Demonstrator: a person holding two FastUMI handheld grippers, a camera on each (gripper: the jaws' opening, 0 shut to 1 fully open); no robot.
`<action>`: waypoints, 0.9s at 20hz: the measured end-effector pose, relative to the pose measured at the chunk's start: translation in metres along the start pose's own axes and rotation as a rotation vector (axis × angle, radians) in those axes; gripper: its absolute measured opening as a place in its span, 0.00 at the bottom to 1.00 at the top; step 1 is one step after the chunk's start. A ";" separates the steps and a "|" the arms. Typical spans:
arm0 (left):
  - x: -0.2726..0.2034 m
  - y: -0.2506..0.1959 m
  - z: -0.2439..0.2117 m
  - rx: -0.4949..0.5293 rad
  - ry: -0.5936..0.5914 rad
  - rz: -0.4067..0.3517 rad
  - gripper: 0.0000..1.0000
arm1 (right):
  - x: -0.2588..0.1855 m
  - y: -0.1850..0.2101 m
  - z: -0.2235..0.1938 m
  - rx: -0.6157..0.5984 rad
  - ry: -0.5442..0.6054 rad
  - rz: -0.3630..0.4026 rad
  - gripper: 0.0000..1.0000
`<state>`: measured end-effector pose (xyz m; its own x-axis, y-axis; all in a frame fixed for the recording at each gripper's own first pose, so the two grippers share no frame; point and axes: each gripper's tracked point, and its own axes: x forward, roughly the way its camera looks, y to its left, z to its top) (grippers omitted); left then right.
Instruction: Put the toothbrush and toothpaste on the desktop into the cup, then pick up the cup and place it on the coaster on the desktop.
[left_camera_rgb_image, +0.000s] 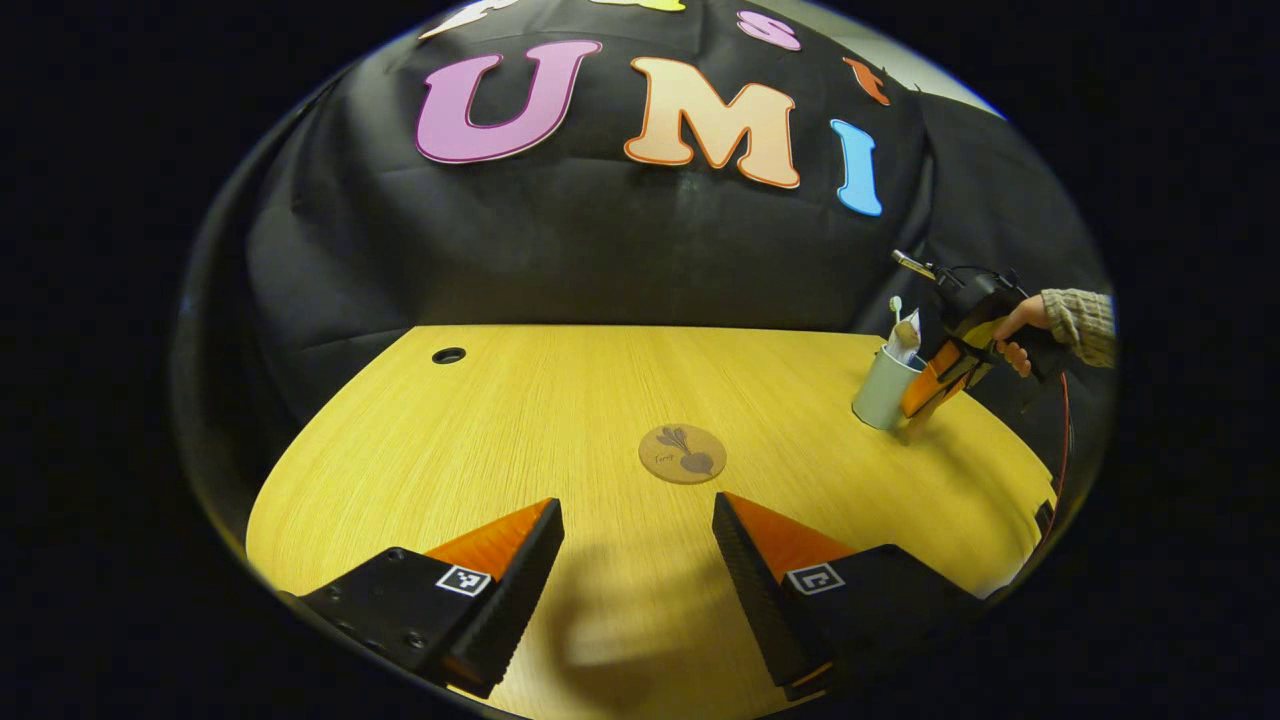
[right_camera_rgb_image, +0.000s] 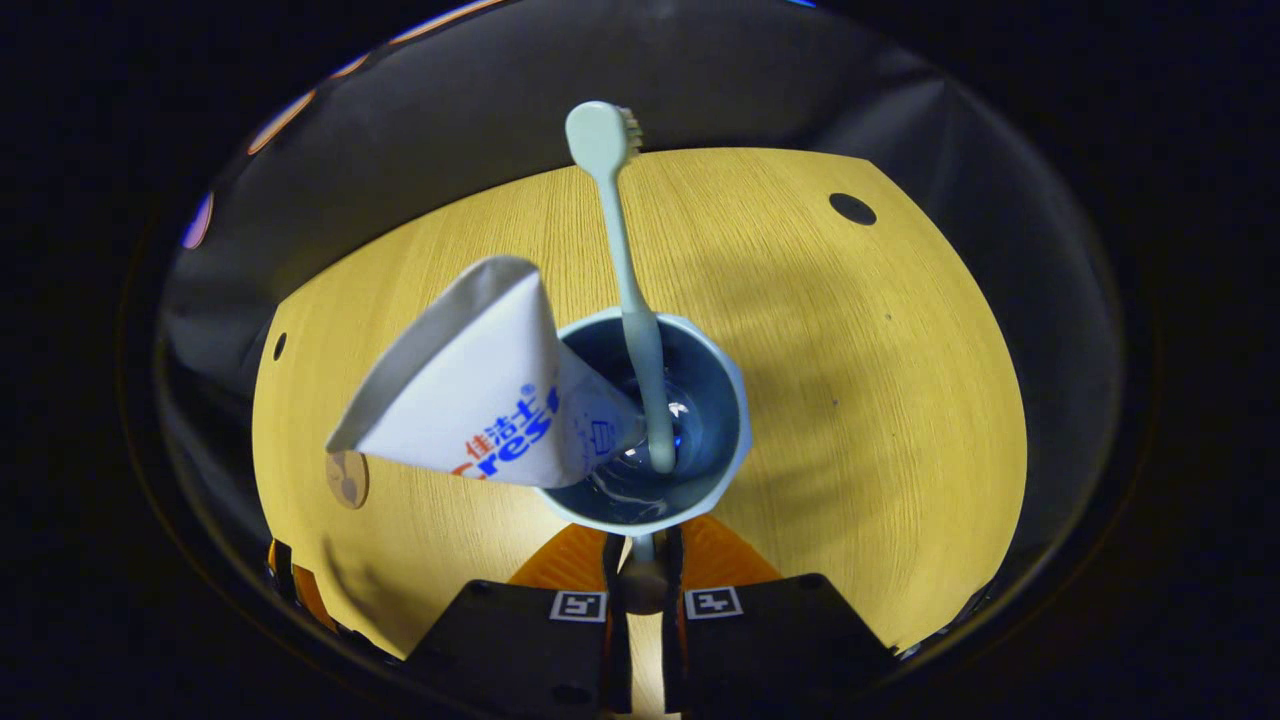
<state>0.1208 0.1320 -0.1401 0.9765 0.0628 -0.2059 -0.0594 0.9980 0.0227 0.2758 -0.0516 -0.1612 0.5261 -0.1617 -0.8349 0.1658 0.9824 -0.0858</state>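
Cup (right_camera_rgb_image: 648, 420) holding toothpaste (right_camera_rgb_image: 480, 400) and toothbrush (right_camera_rgb_image: 630, 290), on the counter (right_camera_rgb_image: 850, 380), its handle clamped between the right gripper (right_camera_rgb_image: 642, 565) fingers, left gripper (left_camera_rgb_image: 637, 540) fingers spread wide above bare counter, coaster (left_camera_rgb_image: 682, 454) just ahead.

This is a staged recording booth set up to pass for a bit of home life, not a real bathroom or kitchen. A pale wooden desktop (left_camera_rgb_image: 560, 420) with a round cable hole (left_camera_rgb_image: 449, 355) near its far left edge, the kind an office desk has, stands against a black cloth wall (left_camera_rgb_image: 600, 250) that hangs in folds right behind it and wraps round the sides. The household touch comes from a round coaster (left_camera_rgb_image: 682, 453) with a drawn plant on it near the middle, and a cup (left_camera_rgb_image: 884, 390) far right holding a toothbrush (right_camera_rgb_image: 625, 270) and a toothpaste (right_camera_rgb_image: 470, 390) tube.
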 end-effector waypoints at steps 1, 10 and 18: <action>-0.001 -0.001 -0.001 -0.002 0.003 -0.001 0.91 | 0.002 -0.001 0.000 -0.022 -0.009 -0.003 0.14; -0.013 0.002 -0.001 0.012 -0.006 0.006 0.91 | 0.004 0.010 -0.003 -0.124 -0.018 0.117 0.14; -0.022 0.006 -0.010 -0.004 0.004 0.018 0.91 | 0.015 0.053 0.014 -0.265 -0.004 0.245 0.14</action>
<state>0.0964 0.1369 -0.1455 0.9744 0.0809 -0.2097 -0.0779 0.9967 0.0229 0.3039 -0.0028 -0.1707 0.5266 0.0820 -0.8461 -0.1875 0.9820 -0.0215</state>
